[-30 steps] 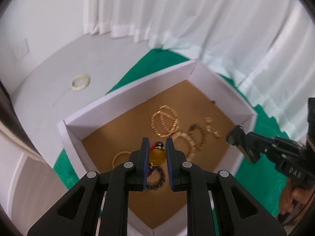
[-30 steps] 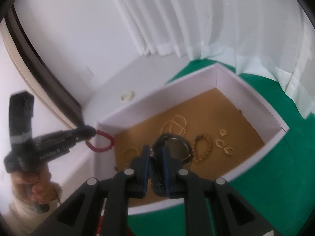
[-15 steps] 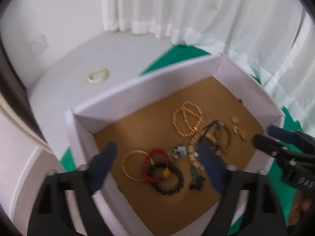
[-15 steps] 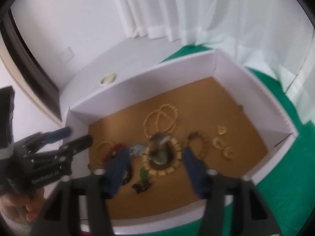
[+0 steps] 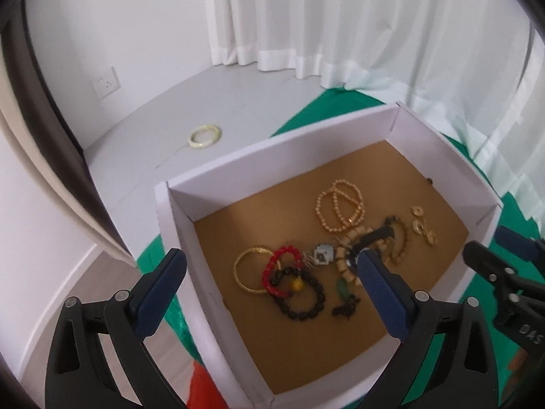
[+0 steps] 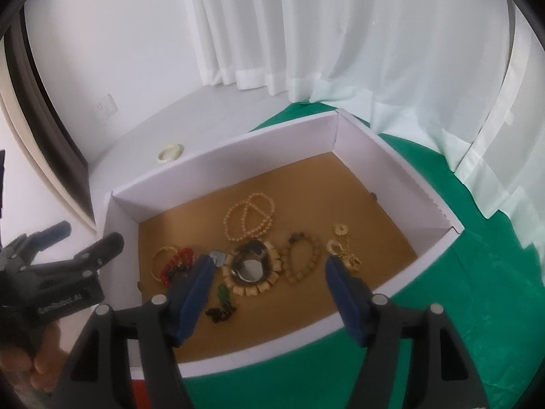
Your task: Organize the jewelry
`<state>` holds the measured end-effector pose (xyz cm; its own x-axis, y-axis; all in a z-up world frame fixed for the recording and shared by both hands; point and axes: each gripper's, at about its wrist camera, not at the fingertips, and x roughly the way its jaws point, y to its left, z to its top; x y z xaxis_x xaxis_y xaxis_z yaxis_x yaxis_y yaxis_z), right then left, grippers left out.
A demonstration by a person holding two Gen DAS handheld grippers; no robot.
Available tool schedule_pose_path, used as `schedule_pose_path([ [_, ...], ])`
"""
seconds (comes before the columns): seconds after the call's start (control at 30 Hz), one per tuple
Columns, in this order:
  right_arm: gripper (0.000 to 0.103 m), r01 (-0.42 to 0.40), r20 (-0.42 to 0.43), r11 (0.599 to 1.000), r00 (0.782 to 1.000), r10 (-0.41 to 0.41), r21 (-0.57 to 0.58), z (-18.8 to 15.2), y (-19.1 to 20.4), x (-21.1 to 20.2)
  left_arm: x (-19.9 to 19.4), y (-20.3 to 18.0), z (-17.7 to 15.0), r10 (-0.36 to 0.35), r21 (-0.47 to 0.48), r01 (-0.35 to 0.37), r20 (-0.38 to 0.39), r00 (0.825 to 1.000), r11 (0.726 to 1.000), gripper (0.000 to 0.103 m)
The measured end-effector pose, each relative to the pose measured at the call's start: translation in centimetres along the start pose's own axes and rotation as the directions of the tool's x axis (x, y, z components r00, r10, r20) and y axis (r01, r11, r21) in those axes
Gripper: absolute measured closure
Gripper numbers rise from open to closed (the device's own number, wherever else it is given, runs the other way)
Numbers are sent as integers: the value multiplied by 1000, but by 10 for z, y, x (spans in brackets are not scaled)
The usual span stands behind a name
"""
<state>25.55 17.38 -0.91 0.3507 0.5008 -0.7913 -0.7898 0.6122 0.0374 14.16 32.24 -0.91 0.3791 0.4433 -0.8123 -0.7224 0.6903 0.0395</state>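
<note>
Matt white card box (image 6: 391, 184) with a brown cardboard floor; shiny gold bangle (image 5: 250, 272), glossy red beads (image 5: 272, 266), green cloth (image 6: 460, 306) underneath.

Even, soft daylight, diffused through the white curtains (image 5: 340, 34) at the back. Shadows faint; slight shading under the near walls inside the box (image 6: 391, 184). No glare. Strong fisheye bending in both views, dark vignette at corners. Both frames slightly soft; small jewelry detail grainy, edges smeared toward the rim.

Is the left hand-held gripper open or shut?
Open: the left hand-held gripper has its fingers spread wide above the white box, holding nothing.
</note>
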Motion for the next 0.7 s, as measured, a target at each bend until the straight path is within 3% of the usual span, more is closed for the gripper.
schedule_pose_path([
  [0.57,34,49,-10,999,999,-49,-21,-3,0,2,-2,-9,-1,-8,-13,7,-33,999,1000,2],
  [0.7,34,48,-10,999,999,-48,-22,-3,0,2,-3,-10,-3,5,-15,-5,-9,1000,1000,4],
])
